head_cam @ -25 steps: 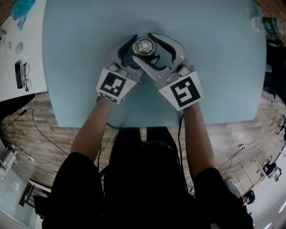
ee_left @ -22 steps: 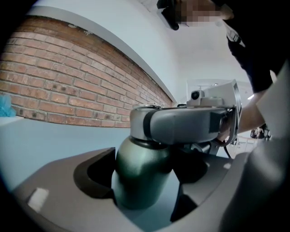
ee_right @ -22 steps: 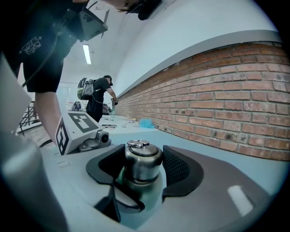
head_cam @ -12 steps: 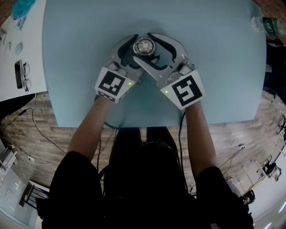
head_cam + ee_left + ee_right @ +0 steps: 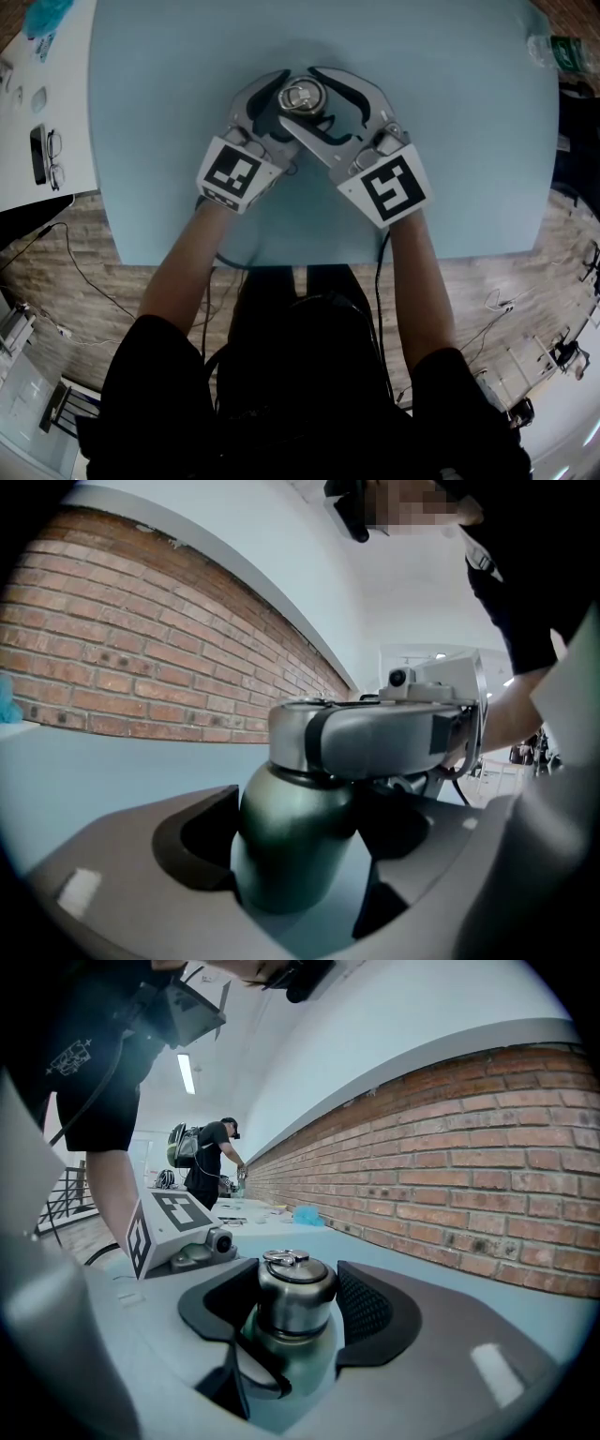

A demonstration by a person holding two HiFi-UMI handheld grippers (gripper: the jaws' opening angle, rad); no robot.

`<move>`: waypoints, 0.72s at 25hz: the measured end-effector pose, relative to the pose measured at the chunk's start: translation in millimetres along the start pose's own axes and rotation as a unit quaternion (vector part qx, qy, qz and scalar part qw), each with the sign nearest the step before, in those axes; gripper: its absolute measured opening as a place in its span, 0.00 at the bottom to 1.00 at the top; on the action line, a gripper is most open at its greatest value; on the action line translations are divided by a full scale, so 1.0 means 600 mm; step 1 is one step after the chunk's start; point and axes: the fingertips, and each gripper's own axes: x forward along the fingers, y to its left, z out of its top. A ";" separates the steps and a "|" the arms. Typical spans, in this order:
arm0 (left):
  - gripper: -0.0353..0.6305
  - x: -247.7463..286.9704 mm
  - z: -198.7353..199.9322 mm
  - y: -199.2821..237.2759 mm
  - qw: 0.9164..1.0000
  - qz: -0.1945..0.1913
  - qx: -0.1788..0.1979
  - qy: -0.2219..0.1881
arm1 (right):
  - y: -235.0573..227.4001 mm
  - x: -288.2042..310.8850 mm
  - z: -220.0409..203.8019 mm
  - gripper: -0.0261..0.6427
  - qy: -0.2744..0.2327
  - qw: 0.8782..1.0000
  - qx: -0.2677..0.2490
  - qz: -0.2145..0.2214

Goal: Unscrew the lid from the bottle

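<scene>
Two grippers meet on one dark green metal bottle [image 5: 281,874] standing upright midway across the pale blue tabletop [image 5: 469,141]: the left gripper [image 5: 298,855] clamps its rounded body, the right gripper [image 5: 292,1302] clamps the steel screw lid [image 5: 296,1279] directly above. Both reach in nearly level, across the vertical axis; a red brick wall [image 5: 487,1147] lies beyond.

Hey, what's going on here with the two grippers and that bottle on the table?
A person is working two handheld grippers on a dark green bottle standing on the light blue table. The left tongs clasp the bottle's body, and the right tongs are closed around its silver lid. The lid sits on the neck, so it is not yet off.
</scene>
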 end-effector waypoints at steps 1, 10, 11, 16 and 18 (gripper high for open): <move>0.62 0.000 0.000 0.000 1.000 -0.001 0.000 0.000 | 0.000 0.000 0.000 0.43 0.000 1.000 0.000 0.001; 0.62 0.000 0.000 -0.002 1.000 -0.012 0.001 0.001 | 0.001 0.000 -0.001 0.43 -0.001 1.000 -0.003 0.011; 0.62 0.000 0.000 -0.002 1.000 -0.012 0.001 0.001 | 0.001 -0.001 -0.001 0.43 0.000 1.000 -0.002 0.012; 0.62 0.001 -0.001 -0.003 1.000 -0.019 0.002 0.003 | 0.001 -0.001 -0.001 0.43 -0.004 1.000 -0.003 0.016; 0.62 0.001 0.000 -0.003 1.000 -0.023 0.004 0.003 | 0.002 -0.001 -0.001 0.43 -0.004 1.000 -0.005 0.020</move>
